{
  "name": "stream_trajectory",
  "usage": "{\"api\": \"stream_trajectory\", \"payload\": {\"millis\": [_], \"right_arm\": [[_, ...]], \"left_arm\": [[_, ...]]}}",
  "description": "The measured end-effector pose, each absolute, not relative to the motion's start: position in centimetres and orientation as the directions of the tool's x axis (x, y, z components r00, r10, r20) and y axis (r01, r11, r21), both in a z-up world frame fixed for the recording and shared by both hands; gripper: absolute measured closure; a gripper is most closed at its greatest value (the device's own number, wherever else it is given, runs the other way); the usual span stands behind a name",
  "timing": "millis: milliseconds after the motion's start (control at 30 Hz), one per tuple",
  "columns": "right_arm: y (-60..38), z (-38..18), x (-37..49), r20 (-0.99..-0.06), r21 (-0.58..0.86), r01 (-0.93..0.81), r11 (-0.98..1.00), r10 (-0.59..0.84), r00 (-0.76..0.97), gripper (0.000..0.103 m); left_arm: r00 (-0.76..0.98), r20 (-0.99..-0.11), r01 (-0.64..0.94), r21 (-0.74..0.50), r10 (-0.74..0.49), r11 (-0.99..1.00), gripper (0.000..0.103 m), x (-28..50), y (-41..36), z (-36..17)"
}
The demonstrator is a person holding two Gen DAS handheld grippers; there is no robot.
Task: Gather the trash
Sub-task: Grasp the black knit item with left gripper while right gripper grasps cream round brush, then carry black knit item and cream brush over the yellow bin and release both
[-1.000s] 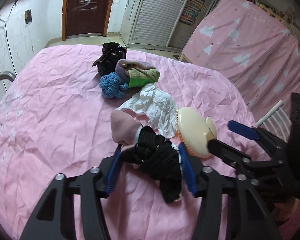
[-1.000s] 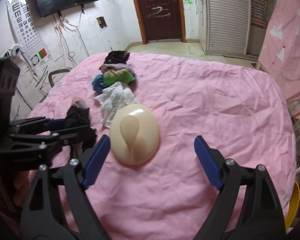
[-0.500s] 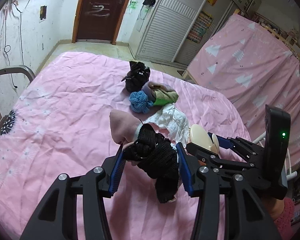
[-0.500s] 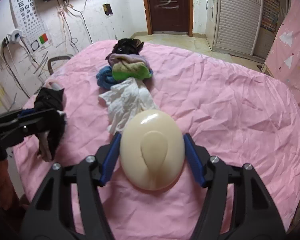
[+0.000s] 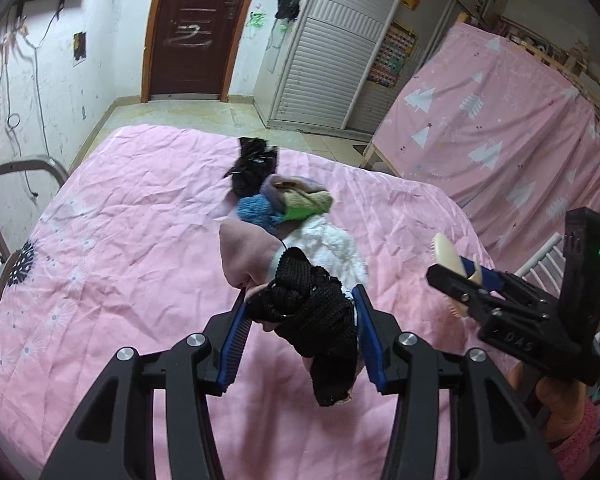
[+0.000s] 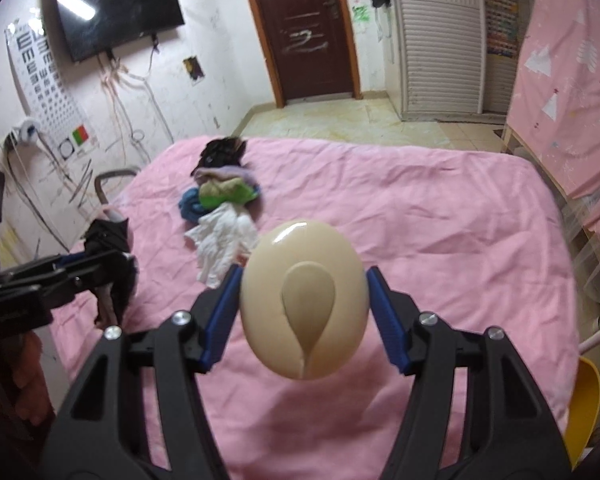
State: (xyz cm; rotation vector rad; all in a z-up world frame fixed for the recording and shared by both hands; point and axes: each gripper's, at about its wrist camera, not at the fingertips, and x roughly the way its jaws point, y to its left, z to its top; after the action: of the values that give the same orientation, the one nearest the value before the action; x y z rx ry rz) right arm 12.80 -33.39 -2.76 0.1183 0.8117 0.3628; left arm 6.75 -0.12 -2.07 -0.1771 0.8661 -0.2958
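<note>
- the left gripper [image 5: 300, 320] is clamping a black knitted bundle [image 5: 312, 316] with a pink cloth piece [image 5: 246, 252] bunched against it, both lifted off the pink bed [image 5: 120, 260]
- the right gripper [image 6: 302, 308] is gripping a cream oval brush [image 6: 304, 300] across its width, blue pads pressing on both sides, and it is hanging clear of the bedsheet
- seen from the left wrist, the brush is showing edge-on with short bristles underneath
- still lying on the bed, well apart from both grippers: a crumpled white tissue [image 6: 224, 240], a blue fuzzy item [image 5: 256, 210], a green and beige cloth lump [image 5: 304, 200] and a black crumpled piece [image 5: 252, 164] farthest away
- the knit bundle is looking soft and light; its loose tail is dangling below the pads, so it could be slipping out if held by too little fabric, and pinching the thick middle seems safest
- the brush is looking rigid, smooth and glossy, so likely slippery; gripping at its widest part, as now, is probably best
- the tissue would be crushing easily and weighing almost nothing; taking it at the bunched centre looks sensible
- no bin is clearly showing; a yellow object [image 6: 590, 404] at the bed's edge cannot be identified
</note>
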Motion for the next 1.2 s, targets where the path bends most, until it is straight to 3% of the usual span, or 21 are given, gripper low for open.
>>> {"api": "stream_trajectory", "payload": {"millis": [600,1200], "right_arm": [[-48.8,-2.5,7.9,-0.606,0.328,-0.015,0.944,0.223,0.763,0.042],[-60.5,-7.2,1.7,-0.643,0.357,0.252,0.900,0.041,0.765,0.042]], "left_arm": [[0.581,-0.732,0.363,-0.158,-0.355,0.918,0.063,5.8,-11.7,-0.3],[0.509,-0.725,0.571,-0.119,-0.464,0.812,0.062,3.1,-23.6,0.3]]}}
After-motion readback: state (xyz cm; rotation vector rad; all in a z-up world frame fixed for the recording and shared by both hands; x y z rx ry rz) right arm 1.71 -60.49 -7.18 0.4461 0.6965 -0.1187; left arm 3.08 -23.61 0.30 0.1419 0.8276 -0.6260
